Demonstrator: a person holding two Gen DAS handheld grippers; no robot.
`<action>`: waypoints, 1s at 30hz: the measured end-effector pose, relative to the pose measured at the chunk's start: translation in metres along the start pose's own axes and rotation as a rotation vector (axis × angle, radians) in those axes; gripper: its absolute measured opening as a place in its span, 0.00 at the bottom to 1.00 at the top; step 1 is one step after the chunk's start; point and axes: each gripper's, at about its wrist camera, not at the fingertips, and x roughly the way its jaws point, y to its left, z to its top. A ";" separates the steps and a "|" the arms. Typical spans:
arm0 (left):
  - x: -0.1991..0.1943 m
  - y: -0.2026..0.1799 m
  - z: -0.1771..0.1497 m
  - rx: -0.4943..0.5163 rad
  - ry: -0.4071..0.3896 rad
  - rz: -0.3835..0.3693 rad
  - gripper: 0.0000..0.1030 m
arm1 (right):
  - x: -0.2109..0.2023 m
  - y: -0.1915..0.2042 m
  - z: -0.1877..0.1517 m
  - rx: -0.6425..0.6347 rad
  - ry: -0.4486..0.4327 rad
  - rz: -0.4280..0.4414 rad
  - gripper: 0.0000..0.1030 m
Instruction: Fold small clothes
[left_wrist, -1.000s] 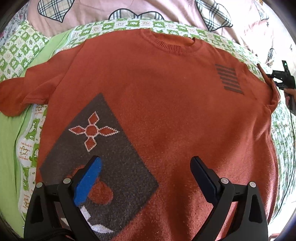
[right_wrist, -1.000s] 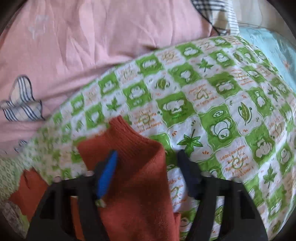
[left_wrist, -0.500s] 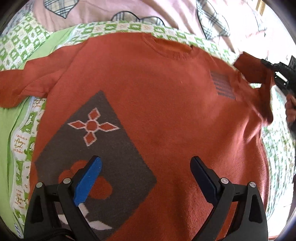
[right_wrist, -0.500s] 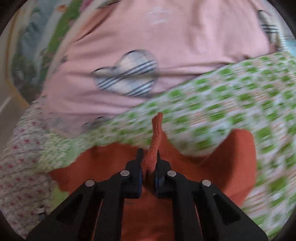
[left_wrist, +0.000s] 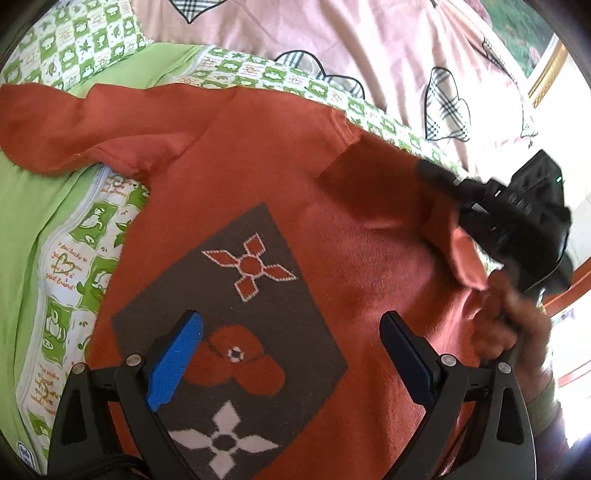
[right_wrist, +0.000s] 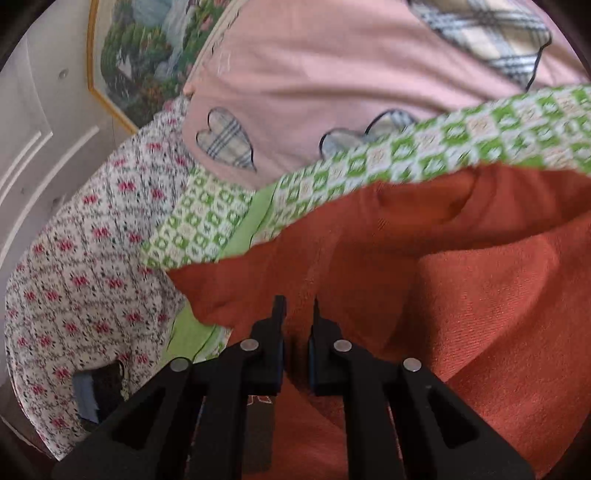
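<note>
The orange sweater is spread on the bed, its right sleeve pinched in the closed right gripper and carried over the chest. The left gripper is held wide apart above the hem, gripping nothing. With the body unpinned, the knit could be dragged askew, or the thin pinch could slip. Only the left wrist view shows the whole garment and the hand; only the right wrist view shows the pinch and the floral cloth at the bed's edge.

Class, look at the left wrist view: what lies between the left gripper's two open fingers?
In the left wrist view, the left gripper frames the orange sweater, namely its dark patterned patch.
</note>
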 end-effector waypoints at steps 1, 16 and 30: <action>0.000 0.002 0.002 -0.009 0.001 -0.015 0.94 | 0.005 -0.001 -0.004 0.000 0.016 -0.002 0.10; 0.066 0.013 0.061 -0.178 0.166 -0.317 0.94 | 0.000 0.004 -0.070 -0.053 0.178 -0.073 0.67; 0.115 -0.035 0.069 0.072 0.172 -0.278 0.06 | -0.098 -0.012 -0.099 0.164 -0.082 -0.181 0.67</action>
